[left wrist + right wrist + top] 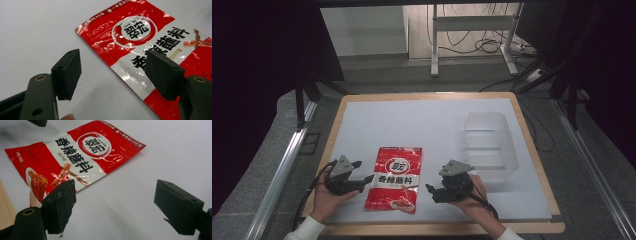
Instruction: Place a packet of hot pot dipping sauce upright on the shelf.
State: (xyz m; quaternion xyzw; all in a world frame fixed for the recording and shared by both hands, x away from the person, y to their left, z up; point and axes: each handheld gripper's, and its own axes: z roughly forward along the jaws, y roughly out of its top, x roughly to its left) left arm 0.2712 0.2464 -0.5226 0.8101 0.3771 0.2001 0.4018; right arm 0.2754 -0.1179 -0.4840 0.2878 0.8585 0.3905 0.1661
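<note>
A red seasoning packet (pixel 394 177) lay flat on the white table (pixel 412 125) between the left gripper (pixel 364 180) and right gripper (pixel 430 189), both with jaws apart and empty; a clear plastic container (pixel 488 145) sat well apart

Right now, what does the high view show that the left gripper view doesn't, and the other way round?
High view alone: the clear plastic container at the table's right, the right gripper, both hands, and the floor and cables beyond the table. Left gripper view alone: a close look along the left gripper, its jaws apart, one at the packet's edge, and the fine print along the packet's top. Both share the red seasoning packet lying flat on the white table top.
</note>
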